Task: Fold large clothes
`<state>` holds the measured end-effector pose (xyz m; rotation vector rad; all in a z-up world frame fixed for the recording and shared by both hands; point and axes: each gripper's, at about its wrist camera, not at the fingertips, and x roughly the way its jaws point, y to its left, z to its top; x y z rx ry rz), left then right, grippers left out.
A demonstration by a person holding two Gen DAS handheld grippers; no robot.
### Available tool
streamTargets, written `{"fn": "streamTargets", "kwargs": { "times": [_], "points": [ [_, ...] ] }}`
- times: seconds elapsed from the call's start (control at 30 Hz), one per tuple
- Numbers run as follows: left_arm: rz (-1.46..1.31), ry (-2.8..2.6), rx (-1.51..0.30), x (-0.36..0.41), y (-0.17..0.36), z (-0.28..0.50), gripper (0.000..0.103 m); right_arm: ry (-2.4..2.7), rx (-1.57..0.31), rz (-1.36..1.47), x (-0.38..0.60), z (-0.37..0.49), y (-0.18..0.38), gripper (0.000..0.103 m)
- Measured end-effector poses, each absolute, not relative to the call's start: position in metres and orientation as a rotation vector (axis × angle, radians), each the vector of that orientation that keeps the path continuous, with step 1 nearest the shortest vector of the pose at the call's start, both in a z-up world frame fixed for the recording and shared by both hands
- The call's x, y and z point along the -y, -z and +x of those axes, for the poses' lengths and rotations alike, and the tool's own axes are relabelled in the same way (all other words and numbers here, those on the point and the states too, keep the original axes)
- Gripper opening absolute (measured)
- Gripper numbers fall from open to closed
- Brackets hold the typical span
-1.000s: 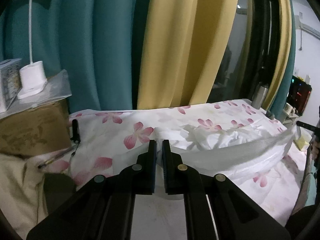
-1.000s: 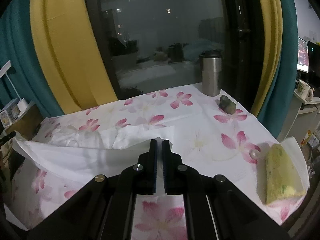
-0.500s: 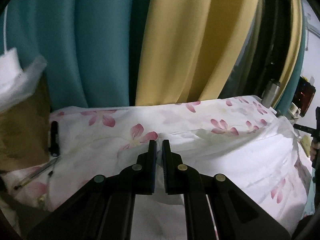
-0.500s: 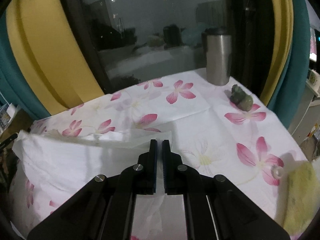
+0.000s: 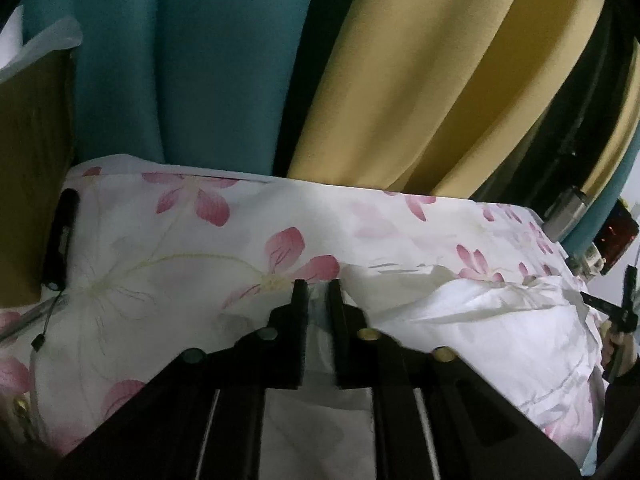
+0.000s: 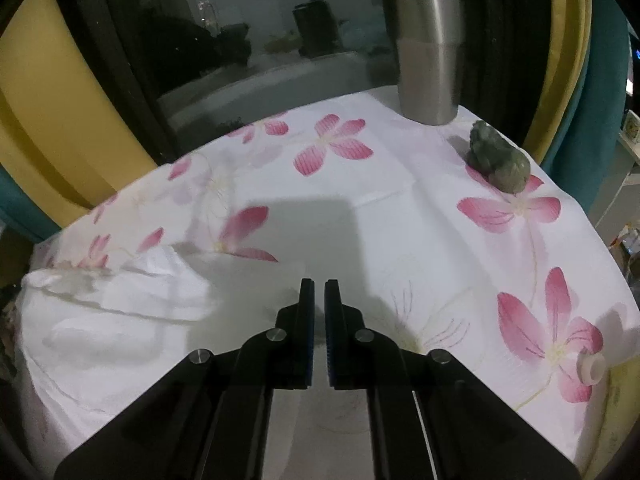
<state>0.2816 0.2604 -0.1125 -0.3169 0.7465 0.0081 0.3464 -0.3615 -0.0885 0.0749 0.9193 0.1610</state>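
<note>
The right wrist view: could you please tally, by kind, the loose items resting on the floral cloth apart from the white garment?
Steel tumbler: 1
Green stone figurine: 1
Small white cap-like piece, at the right edge: 1
Total: 3

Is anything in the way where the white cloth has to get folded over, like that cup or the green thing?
Nothing visible blocks it. The white garment is pinched by both grippers, left and right. The steel cup and green figurine sit farther back on the flowered sheet, apart from the garment.
</note>
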Motion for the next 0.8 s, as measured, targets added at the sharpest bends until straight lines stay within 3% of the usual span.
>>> {"fn": "streamTargets", "kwargs": {
  "times": [0.07, 0.23, 0.3, 0.37, 0.4, 0.8],
  "points": [
    [-0.307, -0.034, -0.725, -0.262, 0.106, 0.277, 0.047, -0.142, -0.893, 0.057, 0.361, 0.339, 0.082, 0.005],
    [-0.284, -0.039, -0.646, -0.258, 0.077, 0.259, 0.05, -0.191, -0.809, 0.007, 0.344, 0.315, 0.056, 0.007],
    [-0.261, 0.004, -0.629, -0.245, 0.068, 0.249, 0.051, -0.264, -0.805, -0.047, 0.323, 0.302, 0.052, 0.023],
    [-0.232, 0.064, -0.637, -0.229, 0.065, 0.242, 0.052, -0.32, -0.794, -0.108, 0.301, 0.287, 0.051, 0.069],
    [-0.217, 0.09, -0.649, -0.221, 0.066, 0.239, 0.053, -0.352, -0.782, -0.139, 0.288, 0.278, 0.052, 0.075],
    [0.035, 0.356, -0.774, -0.112, 0.105, 0.201, 0.053, -0.54, -0.76, -0.507, 0.195, 0.215, 0.088, 0.077]
  ]
}}
